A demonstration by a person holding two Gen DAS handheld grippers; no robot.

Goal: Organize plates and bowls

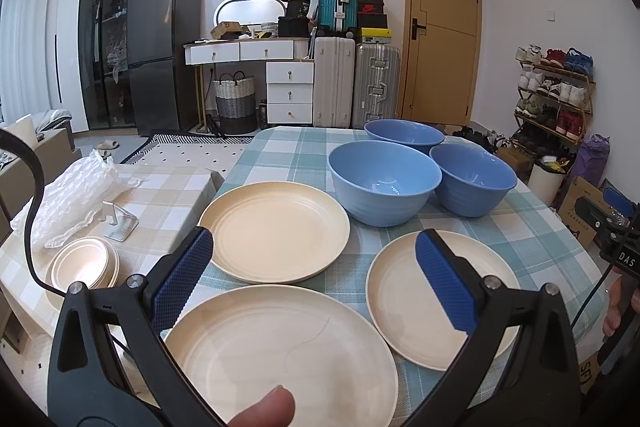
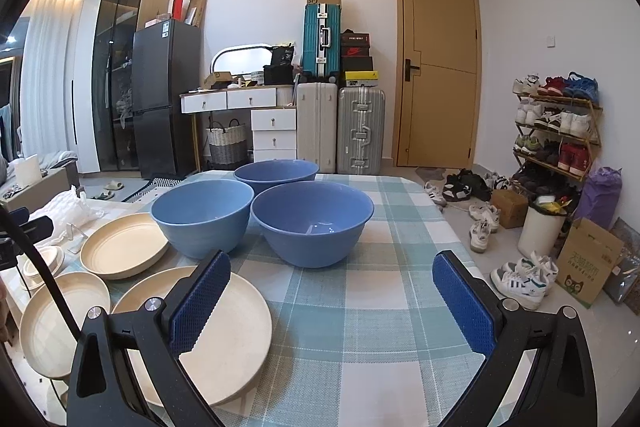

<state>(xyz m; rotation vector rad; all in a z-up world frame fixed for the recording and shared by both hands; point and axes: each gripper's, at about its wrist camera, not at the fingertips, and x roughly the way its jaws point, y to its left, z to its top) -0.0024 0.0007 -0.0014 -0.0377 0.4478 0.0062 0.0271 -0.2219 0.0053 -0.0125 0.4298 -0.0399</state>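
Observation:
Three cream plates lie on the checked tablecloth (image 1: 280,151): a far one (image 1: 276,229), a near one (image 1: 280,351) and a right one (image 1: 404,291). Behind them stand three blue bowls (image 1: 384,181), (image 1: 474,183), (image 1: 404,133). My left gripper (image 1: 314,263) hovers open above the plates, holding nothing. In the right wrist view the bowls (image 2: 312,221), (image 2: 202,215), (image 2: 276,171) stand ahead and the plates (image 2: 124,245), (image 2: 236,327), (image 2: 52,319) lie to the left. My right gripper (image 2: 332,291) is open over bare cloth (image 2: 360,327), empty.
A lower side table (image 1: 172,195) on the left carries bubble wrap (image 1: 72,195), a metal stand (image 1: 120,223) and stacked small cream dishes (image 1: 84,263). A thumb (image 1: 268,407) shows at the bottom edge. Beyond the table are suitcases, a shoe rack (image 2: 556,131) and scattered shoes.

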